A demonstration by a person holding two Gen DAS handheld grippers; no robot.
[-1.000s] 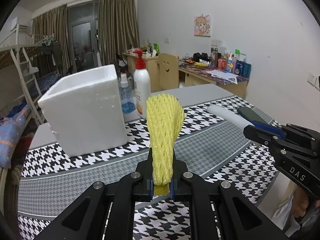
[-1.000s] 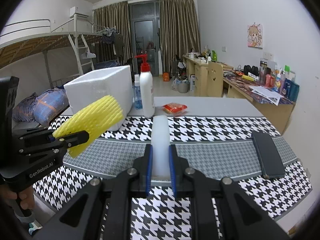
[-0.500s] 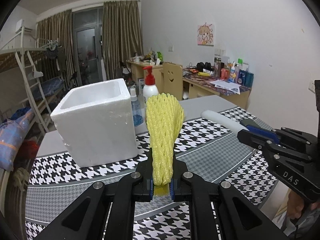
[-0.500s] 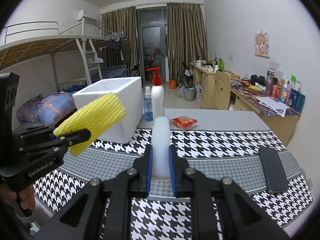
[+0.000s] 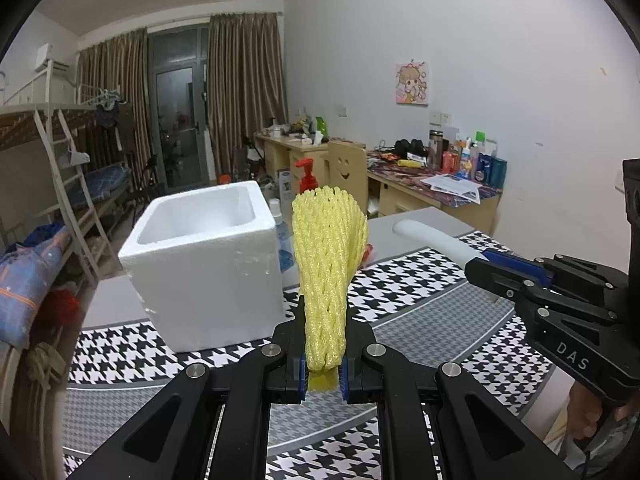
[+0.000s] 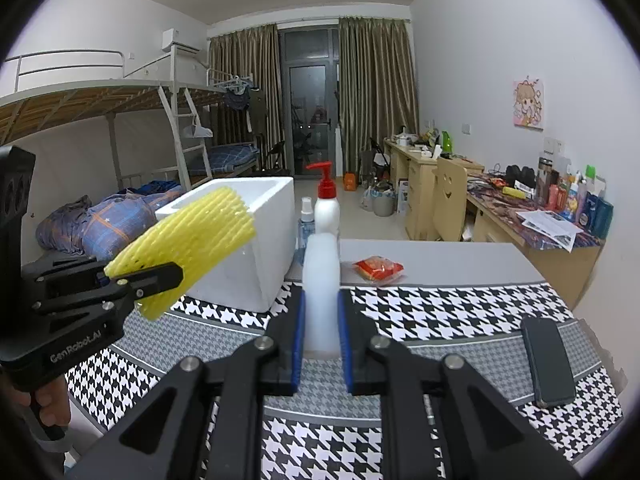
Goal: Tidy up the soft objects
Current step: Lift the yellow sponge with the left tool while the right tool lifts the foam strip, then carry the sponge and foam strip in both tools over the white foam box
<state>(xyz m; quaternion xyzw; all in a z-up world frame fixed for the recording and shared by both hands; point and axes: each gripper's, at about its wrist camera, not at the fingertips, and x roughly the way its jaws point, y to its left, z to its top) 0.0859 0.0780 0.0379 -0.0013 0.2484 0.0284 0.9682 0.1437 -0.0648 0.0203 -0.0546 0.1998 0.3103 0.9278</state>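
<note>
Both units matte black w/ silver round screws, blue pads inside jaws. Left gripper (image 5: 324,336) body marked "GenRobot.AI"; right gripper (image 6: 322,320) body marked "DAS".

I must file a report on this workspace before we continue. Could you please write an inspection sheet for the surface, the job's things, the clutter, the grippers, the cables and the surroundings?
Surface: table under a black-and-white houndstooth cloth; its far part is bare grey.
Job's things: yellow foam net and white foam piece, both held above the table; open white foam box standing on the cloth, inside looks empty.
Clutter: red-pump bottle, small spray bottle, red packet, dark phone.
Grippers: left gripper shut on the yellow foam net; right gripper shut on the white foam piece.
Cables: nothing seen on the table.
Surroundings: bunk bed, crowded desks, curtains.
</note>
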